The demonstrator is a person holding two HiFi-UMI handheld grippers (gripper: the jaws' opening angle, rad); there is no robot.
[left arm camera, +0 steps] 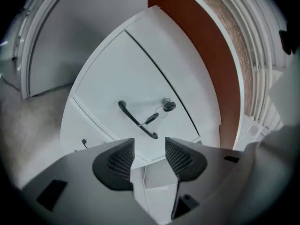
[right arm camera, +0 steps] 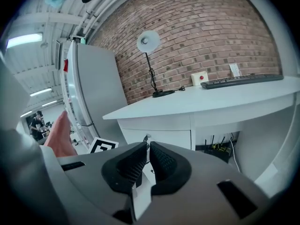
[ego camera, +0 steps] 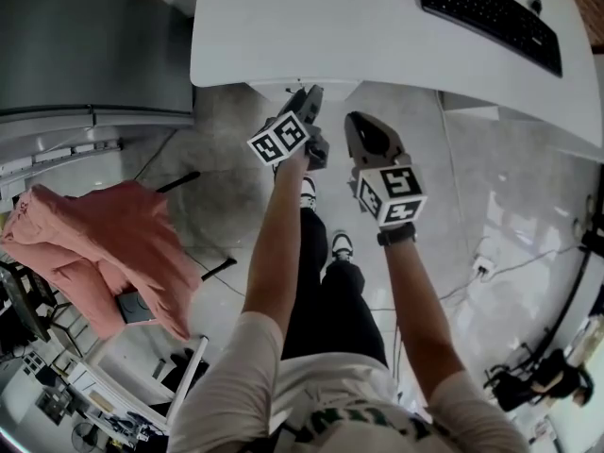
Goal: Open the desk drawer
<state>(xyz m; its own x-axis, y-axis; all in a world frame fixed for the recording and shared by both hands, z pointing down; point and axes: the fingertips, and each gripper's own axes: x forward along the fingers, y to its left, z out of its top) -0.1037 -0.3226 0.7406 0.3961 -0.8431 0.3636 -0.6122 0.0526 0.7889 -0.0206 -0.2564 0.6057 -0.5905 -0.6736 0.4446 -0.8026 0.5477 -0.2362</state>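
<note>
the left gripper [left arm camera: 150, 148] is spread wide, the right gripper [right arm camera: 148, 150] pinched closed, both empty. the hard drawer [left arm camera: 122, 69] should slide; grab its thin handle [left arm camera: 136, 119].

The left arm [ego camera: 274, 253] and the right arm [ego camera: 420, 300] are stretched forward toward the desk [ego camera: 311, 26]. The left gripper [ego camera: 310, 97] is held at the desk's front edge, rolled sideways, its jaws apart and empty. The right gripper [ego camera: 357, 125] is seen just beside it, slightly back from the desk, jaws closed on nothing

drawer [left arm camera: 117, 64]: white | handle [left arm camera: 136, 121]: black | wall [right arm camera: 211, 27]: red brick | keyboard [ego camera: 491, 12]: black | cloth [ego camera: 104, 243]: pink
</note>
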